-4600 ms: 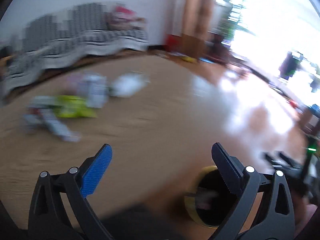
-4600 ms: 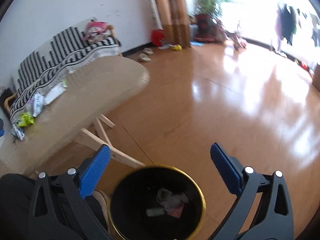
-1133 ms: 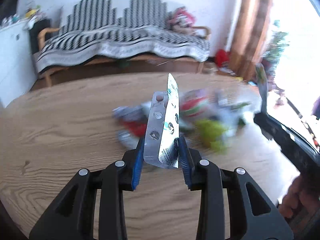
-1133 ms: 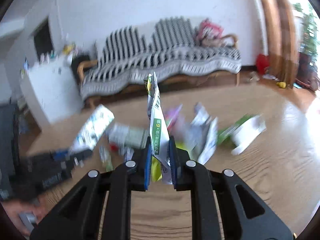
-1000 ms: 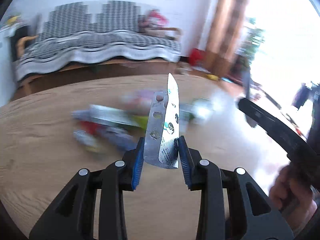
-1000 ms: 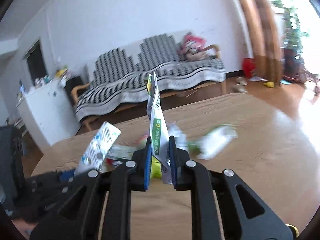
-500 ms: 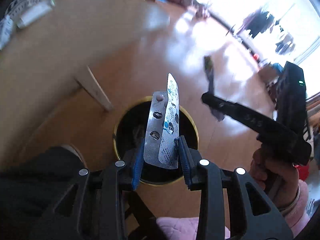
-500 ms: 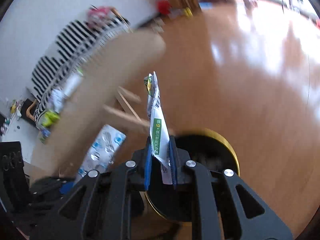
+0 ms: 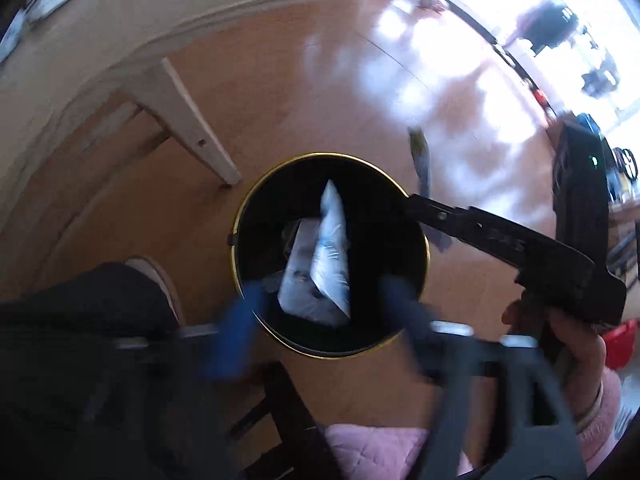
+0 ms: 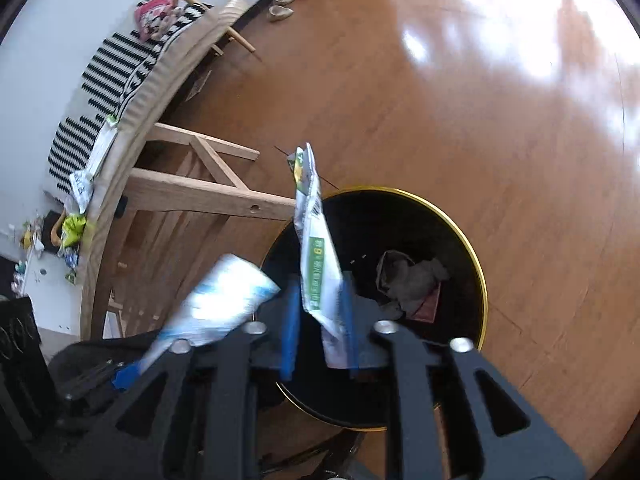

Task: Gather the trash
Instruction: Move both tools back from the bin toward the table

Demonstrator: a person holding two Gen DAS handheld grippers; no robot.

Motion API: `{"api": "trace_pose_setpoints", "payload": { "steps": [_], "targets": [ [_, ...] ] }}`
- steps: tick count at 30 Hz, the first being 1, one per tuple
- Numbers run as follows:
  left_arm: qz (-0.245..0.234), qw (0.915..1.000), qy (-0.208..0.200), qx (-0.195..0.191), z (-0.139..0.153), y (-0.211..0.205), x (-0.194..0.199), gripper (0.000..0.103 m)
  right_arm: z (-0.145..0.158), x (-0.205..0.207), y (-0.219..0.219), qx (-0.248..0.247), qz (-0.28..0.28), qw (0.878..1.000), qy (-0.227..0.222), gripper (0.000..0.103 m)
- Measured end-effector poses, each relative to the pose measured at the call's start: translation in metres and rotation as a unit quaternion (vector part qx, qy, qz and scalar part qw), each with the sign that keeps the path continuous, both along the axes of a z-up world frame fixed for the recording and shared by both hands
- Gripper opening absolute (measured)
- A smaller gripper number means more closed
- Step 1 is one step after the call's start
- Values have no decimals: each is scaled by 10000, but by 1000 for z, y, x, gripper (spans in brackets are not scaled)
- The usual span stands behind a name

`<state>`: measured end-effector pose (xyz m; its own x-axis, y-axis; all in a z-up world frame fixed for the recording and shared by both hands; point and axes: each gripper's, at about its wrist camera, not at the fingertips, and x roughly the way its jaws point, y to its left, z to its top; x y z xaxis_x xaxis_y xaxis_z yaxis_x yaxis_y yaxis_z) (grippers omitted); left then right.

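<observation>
Left tool [image 9: 324,312] is spread wide now, fingers blurry, with nothing between them. My one blister pack [image 9: 320,264] hangs loose over the mouth of the black bin [image 9: 248,216], gold rim and all, clear of both pads. Half a second ago that pack was pinched tight between those fingers, so it's out of my grip since then.

Right tool [image 10: 318,328] has its blue pads parted a bit, and the one sachet [image 10: 316,248] with the green label stands between them, maybe touching the right pad, honestly can't tell if it's gripped. It sits right above the bin too. Earlier the pads were squeezed flat on it.

Counting stuff: one bin, two pieces in the air or at the tools, one grey crumpled wad [image 10: 412,280] plus a reddish scrap already at the bottom. A handful of wrappers [image 10: 76,224] remain on the desk [image 10: 160,80] edge; can't count those exactly. Both tools were over the desk a second back.
</observation>
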<state>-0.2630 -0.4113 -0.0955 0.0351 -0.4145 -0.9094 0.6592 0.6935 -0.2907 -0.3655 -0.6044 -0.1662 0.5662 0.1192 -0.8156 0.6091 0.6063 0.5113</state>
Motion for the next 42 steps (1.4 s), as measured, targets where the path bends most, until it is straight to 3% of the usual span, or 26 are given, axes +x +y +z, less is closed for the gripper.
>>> {"api": "trace_pose_setpoints", "payload": {
  "steps": [1,3,6,9,11,13,16,19,24,30,33,36,39,42],
  "targets": [
    [109,9999,-44,-82,-1,4,1,95,-1,-3,-2,-47,-78,10000,0,77],
    [123,9999,-48,-101,1,5,1,95,0,-7,-5,-187,-212,9996,99,77],
    [136,9998,-109,1,4,5,3,96,3,-12,-12,-411,-510,9975,248,87],
    [184,9997,-105,-79,18,5,6,96,20,-13,-9,-1080,-799,9904,333,89],
    [204,9994,-85,-259,29,8,11,96,35,-14,-2,-1787,-1024,9780,334,96],
    [231,9986,-130,-451,43,15,22,96,50,-13,8,-2461,-1093,9630,108,96],
    [595,9952,-496,-604,79,36,41,96,68,-4,17,-2971,-1016,9494,113,96],
    [1065,9910,-647,-496,123,63,60,96,80,11,22,-2946,-968,9507,-5,96],
    [1759,9816,-159,-724,204,109,61,96,100,48,38,-3203,-620,9453,-31,96],
    [1080,9832,-1009,-1073,281,131,23,97,110,83,60,-3360,-383,9411,49,96],
    [945,9835,-1125,-1055,282,139,21,97,109,91,71,-3321,-300,9428,17,96],
    [1212,9849,-698,-1017,271,156,38,97,105,101,82,-3334,-105,9427,58,96],
    [1520,9791,-705,-1152,270,176,55,97,107,120,93,-3424,34,9395,38,96],
    [1990,9728,-319,-1143,258,192,80,97,120,147,107,-3495,185,9366,-180,96]
  ]
}}
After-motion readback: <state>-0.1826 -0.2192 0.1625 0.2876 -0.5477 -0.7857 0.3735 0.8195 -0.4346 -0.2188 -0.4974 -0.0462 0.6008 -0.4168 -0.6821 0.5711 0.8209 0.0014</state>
